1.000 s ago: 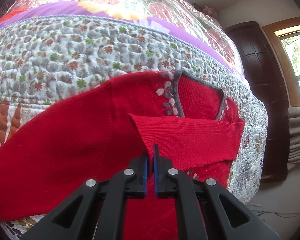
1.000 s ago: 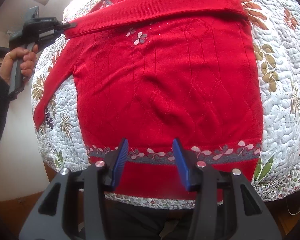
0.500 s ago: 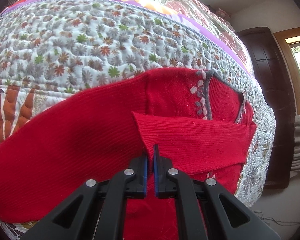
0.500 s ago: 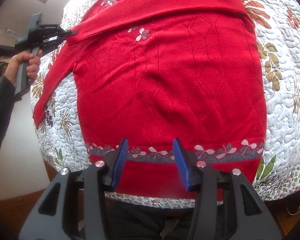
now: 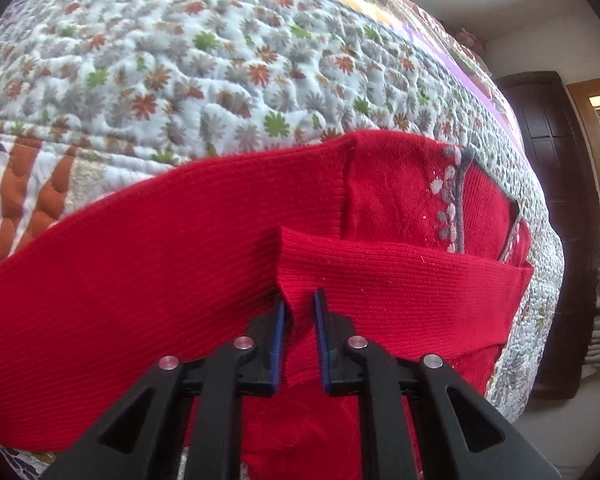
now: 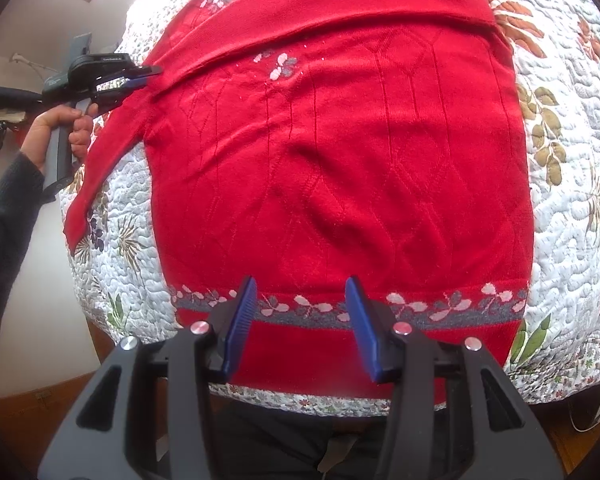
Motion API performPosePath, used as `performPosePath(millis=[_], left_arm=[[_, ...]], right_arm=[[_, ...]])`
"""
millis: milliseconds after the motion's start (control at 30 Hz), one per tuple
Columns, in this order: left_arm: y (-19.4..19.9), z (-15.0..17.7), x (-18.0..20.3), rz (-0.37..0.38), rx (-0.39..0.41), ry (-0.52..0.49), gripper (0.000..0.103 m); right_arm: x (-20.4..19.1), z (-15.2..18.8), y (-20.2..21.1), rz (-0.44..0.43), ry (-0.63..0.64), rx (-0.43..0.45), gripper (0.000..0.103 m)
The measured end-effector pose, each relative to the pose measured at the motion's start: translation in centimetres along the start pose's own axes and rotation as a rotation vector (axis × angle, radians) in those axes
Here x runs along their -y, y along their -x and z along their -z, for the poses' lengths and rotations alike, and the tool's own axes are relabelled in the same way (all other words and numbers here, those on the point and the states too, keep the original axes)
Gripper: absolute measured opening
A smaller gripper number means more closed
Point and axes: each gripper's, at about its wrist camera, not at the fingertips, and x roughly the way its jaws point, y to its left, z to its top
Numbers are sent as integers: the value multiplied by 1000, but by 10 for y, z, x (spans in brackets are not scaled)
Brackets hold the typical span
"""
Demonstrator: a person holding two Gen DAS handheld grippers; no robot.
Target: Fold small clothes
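Since a second ago the left gripper [image 5: 300, 308] has let its jaws part a bit, so the folded sleeve [image 5: 400, 280] sits loose between them across the chest of the red sweater [image 6: 340, 168]. That sweater lies flat, front up, on the quilt [image 6: 568, 184]. Below its patterned hem band the right gripper [image 6: 300, 312] hovers wide open, holding nothing. Risk, I reckon: pulling the left one back could snag the cuff and drag the sleeve off, undoing the fold.
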Motion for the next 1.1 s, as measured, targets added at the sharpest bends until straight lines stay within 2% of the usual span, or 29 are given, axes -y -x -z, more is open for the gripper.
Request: performPosePath(millis=[67, 133, 200, 267, 333, 433, 533, 567, 600, 667, 733, 833, 933, 1000, 1033, 1100], left_arm=[[16, 3, 1, 26, 56, 28, 18], [22, 7, 8, 101, 76, 42, 20], [13, 10, 17, 143, 53, 21, 23], [-7, 13, 21, 138, 1, 14, 25], [-22, 15, 18, 111, -21, 34, 27], [-22, 17, 1, 149, -17, 101, 29], [9, 25, -14, 169, 57, 128, 55], [25, 31, -26, 185, 90, 149, 62], [38, 36, -37, 201, 116, 175, 65], [70, 58, -75, 213, 189, 266, 79], [102, 89, -122, 196, 269, 381, 87], [148, 149, -202, 200, 394, 602, 98], [180, 207, -287, 214, 475, 828, 99], [193, 233, -327, 242, 530, 937, 99], [199, 245, -348, 263, 569, 990, 99], [204, 251, -370, 288, 615, 1033, 99]], right_arm=[[0, -2, 2, -2, 0, 7, 47], [-1, -3, 1, -3, -1, 7, 48], [-3, -4, -2, -4, 5, 1, 48], [-6, -5, -3, -4, 17, -2, 48], [-10, -4, 0, -4, 27, 4, 48], [-12, -2, 5, -3, 27, 11, 49], [-13, -2, 9, 7, 40, 6, 50], [-15, -2, 10, 8, 49, 6, 50], [-19, -4, 11, 8, 63, 7, 50], [-28, -8, 14, 4, 95, 17, 53], [-41, -13, 16, -6, 130, 25, 59], [-65, -19, 14, -25, 201, 16, 60], [-92, -21, 9, -35, 275, 0, 61], [-107, -20, 3, -37, 315, -15, 61], [-115, -19, 0, -37, 332, -24, 61], [-127, -15, -5, -34, 354, -42, 61]])
